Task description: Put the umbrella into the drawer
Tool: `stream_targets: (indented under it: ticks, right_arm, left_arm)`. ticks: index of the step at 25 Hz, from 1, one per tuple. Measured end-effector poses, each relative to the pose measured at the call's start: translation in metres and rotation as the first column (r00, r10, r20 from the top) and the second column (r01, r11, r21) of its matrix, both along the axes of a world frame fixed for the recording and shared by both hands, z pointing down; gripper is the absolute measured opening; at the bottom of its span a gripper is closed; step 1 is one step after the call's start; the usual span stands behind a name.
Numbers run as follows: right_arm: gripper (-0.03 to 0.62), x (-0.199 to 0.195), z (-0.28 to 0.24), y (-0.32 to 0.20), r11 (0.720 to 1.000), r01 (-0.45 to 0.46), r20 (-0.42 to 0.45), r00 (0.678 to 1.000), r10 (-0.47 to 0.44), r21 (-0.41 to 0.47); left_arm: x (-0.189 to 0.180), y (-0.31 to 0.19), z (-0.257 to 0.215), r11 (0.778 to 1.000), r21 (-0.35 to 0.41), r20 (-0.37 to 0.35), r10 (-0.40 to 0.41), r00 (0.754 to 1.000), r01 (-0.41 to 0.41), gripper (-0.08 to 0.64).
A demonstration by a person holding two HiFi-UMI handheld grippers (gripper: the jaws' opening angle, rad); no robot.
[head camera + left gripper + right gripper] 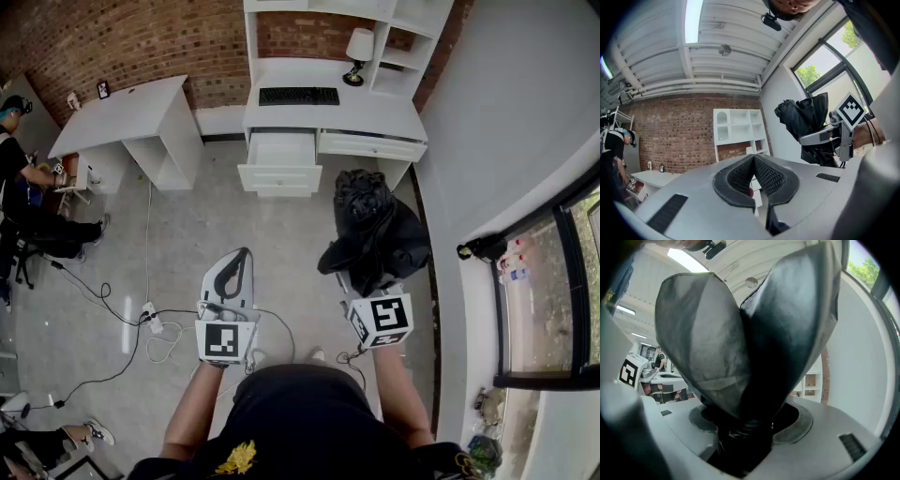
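A black folded umbrella (pixel 375 230) stands out ahead of my right gripper (pixel 361 281), which is shut on its lower end. In the right gripper view the umbrella (pixel 740 343) fills most of the picture and hides the jaws of the right gripper (pixel 745 432). The left gripper view shows the umbrella (pixel 806 117) to its right. My left gripper (pixel 242 255) is held level beside it, shut with its tips together and nothing between them (pixel 753 159). Across the floor, the white desk's left drawer (pixel 279 150) stands pulled open.
The white desk (pixel 375 117) carries a keyboard (pixel 298 96) and a lamp (pixel 358 47), with shelves above. A second white desk (pixel 122 112) stands at left. A power strip and cables (pixel 150 319) lie on the floor. A person (pixel 19 187) sits at far left. A window (pixel 553 291) is at right.
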State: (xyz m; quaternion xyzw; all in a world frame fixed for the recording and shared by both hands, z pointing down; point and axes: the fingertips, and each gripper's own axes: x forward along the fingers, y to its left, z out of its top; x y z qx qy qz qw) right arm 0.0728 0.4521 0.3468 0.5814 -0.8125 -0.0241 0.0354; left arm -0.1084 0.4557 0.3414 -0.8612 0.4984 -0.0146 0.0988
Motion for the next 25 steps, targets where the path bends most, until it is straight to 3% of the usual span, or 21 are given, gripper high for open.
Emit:
stream_targets:
  ticks: [9,14,18,21,25]
  right_arm:
    - [0.265,0.028,-0.001,-0.002,1.0,-0.012,-0.003,1.0,0.012,0.007]
    - [0.267,0.046,-0.006,0.002,0.999,-0.007,0.048,0.999,0.005,0.034]
    - [0.267,0.063,-0.009,0.006,0.999,-0.003,0.021,1.0,0.002,0.032]
    - [0.267,0.074,-0.008,0.008,1.0,0.012,0.003,1.0,-0.012,0.013]
    - [0.267,0.085,0.008,0.013,0.995,0.048,-0.07,0.996,-0.054,-0.086]
  left_arm:
    - [0.024,-0.004,0.004,1.0,-0.002,0.006,0.005,1.0,-0.005,0.015]
    - [0.028,-0.01,0.011,1.0,-0.013,0.016,-0.003,1.0,0.003,0.015]
    - [0.041,-0.009,0.005,1.0,-0.013,0.022,-0.007,1.0,0.007,0.015]
    - [0.055,-0.01,0.0,1.0,-0.004,-0.007,-0.02,1.0,0.02,0.015]
    - [0.074,-0.003,-0.002,0.999,0.009,-0.031,-0.03,0.999,0.03,0.015]
